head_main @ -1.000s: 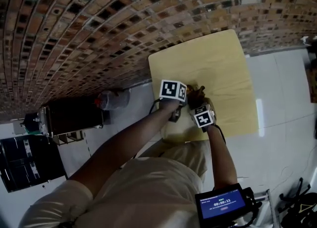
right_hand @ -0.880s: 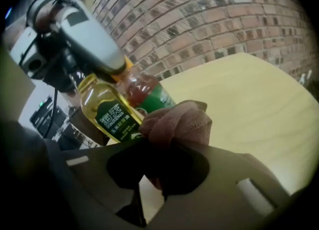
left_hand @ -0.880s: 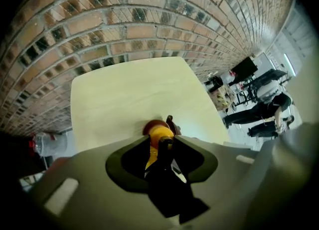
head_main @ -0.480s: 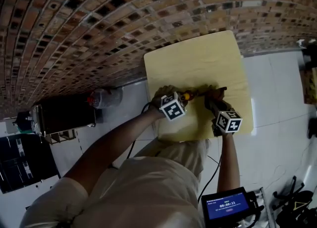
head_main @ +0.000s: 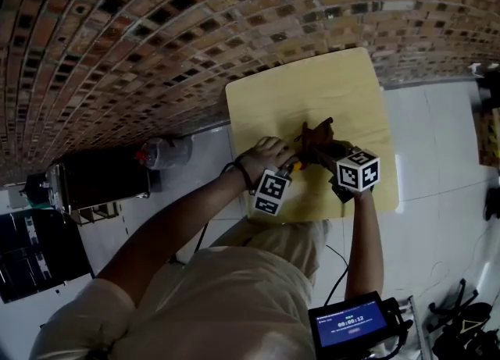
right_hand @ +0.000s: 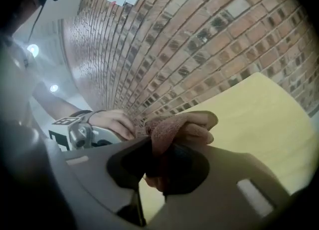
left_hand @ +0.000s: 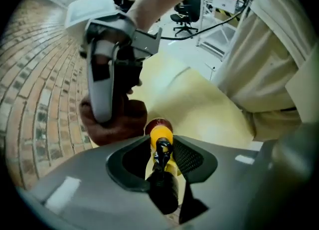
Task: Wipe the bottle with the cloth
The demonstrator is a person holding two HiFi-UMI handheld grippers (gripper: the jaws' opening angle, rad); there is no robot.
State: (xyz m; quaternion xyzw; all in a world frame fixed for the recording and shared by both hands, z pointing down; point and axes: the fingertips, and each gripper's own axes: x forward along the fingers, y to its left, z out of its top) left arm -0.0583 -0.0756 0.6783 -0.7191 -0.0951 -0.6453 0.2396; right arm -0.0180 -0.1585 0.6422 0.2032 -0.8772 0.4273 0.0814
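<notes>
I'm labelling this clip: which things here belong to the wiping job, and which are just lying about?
Job: bottle in the left gripper; cloth in the right gripper; table.
Lying about: clear jug, dark cabinet, screen device.

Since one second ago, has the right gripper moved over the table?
Yes. In the head view the right gripper, holding the cloth, has shifted toward the table's right edge.

- A brick wall [head_main: 156, 38] is rising behind a pale wooden table [head_main: 328, 85].
- White floor tiles [head_main: 445, 194] are catching ceiling light.
- An office chair [left_hand: 185, 17] is standing beyond.
</notes>
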